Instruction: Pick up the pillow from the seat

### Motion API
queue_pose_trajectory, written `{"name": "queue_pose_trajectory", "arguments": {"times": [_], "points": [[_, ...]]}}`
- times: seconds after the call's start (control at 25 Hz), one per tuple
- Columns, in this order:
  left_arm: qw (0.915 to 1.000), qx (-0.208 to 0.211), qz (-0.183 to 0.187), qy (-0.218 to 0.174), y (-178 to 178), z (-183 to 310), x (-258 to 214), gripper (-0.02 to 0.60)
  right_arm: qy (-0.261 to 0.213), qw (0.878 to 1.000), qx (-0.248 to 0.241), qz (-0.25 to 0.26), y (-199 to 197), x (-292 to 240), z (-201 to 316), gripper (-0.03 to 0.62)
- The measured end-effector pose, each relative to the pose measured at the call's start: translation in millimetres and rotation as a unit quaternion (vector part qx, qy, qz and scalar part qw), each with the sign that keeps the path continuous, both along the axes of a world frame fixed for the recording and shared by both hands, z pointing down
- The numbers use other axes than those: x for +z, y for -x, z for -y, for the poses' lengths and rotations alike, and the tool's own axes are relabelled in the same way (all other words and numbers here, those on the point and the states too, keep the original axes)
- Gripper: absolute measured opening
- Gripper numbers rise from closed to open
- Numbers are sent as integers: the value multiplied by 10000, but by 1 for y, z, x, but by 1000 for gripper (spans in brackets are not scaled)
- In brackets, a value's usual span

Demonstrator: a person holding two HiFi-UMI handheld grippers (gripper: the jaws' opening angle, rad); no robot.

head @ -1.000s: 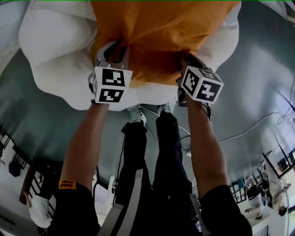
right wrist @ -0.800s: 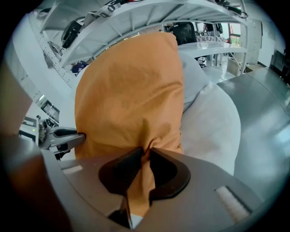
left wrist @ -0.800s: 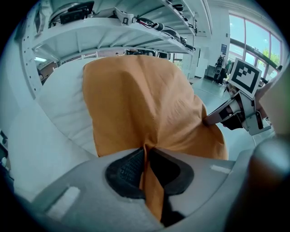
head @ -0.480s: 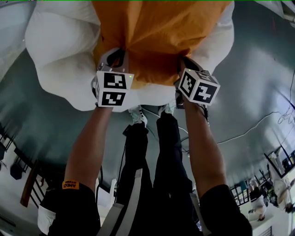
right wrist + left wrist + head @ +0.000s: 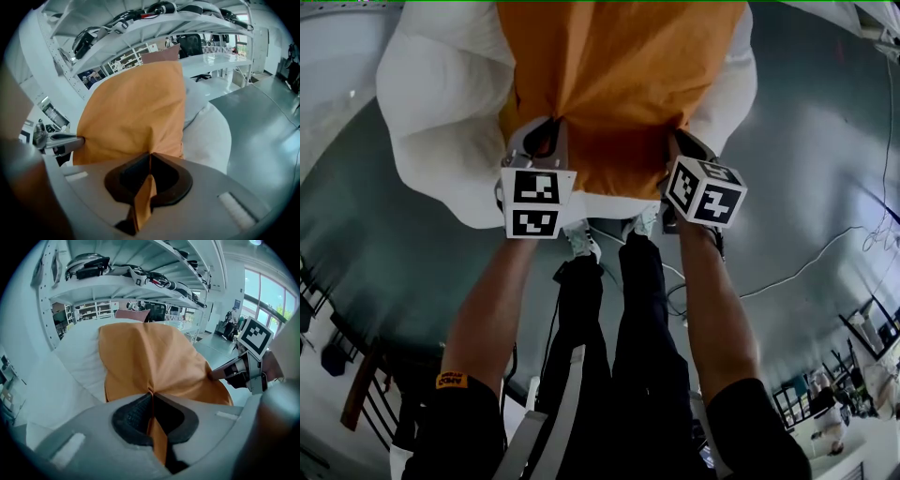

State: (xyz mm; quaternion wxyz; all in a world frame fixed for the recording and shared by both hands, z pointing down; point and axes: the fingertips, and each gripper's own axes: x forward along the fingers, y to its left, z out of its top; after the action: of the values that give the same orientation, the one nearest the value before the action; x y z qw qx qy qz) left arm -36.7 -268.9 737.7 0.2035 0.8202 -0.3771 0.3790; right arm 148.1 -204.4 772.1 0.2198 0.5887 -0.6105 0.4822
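The orange pillow [image 5: 619, 84] lies on the white, puffy seat [image 5: 441, 112]. Its long axis runs straight away from the person, up the head view, and its near short edge is gathered at the two tongs. The far end appears to rest on the seat; I cannot tell how much of the underside has come clear.

The left tongs [image 5: 542, 141] are pressed together on a fold of the orange cloth near the left of that edge. The right tongs [image 5: 680, 150] have just been closing and now pinch a like fold near the right of it, so cloth stands between the jaws of both. They sit about level with each other and neither hand is the nearer — the pillow's bulk lies ahead of and beyond both.

The lift, I judge, turns on that: all the weight hangs forward of two cloth pinches, so the far end will likely sag or drag over the seat.

Open grey floor [image 5: 806, 187] lies on either side, shelving [image 5: 131, 282] stands behind the seat, and the person's legs [image 5: 609, 319] are close below the tongs — upward looks like the freest way.
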Motion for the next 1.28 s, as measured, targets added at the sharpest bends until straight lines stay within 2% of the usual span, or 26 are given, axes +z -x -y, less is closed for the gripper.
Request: {"name": "queue_pose_trajectory", "arguments": {"times": [0.32, 0.64, 0.88, 1.28], "points": [[9992, -93, -326, -192, -4, -3, -60, 3, -161, 9998, 87, 29, -2, -54, -9, 15], [9983, -169, -497, -266, -1, -20, -114, 3, -329, 9993, 169, 12, 0, -115, -29, 14], [9959, -303, -773, -363, 11, -48, -176, 3, -517, 9985, 153, -47, 10, -175, -48, 14], [9908, -498, -1076, -659, 53, -92, -276, 3, -979, 9950, -31, -216, 47, -280, -82, 14]]}}
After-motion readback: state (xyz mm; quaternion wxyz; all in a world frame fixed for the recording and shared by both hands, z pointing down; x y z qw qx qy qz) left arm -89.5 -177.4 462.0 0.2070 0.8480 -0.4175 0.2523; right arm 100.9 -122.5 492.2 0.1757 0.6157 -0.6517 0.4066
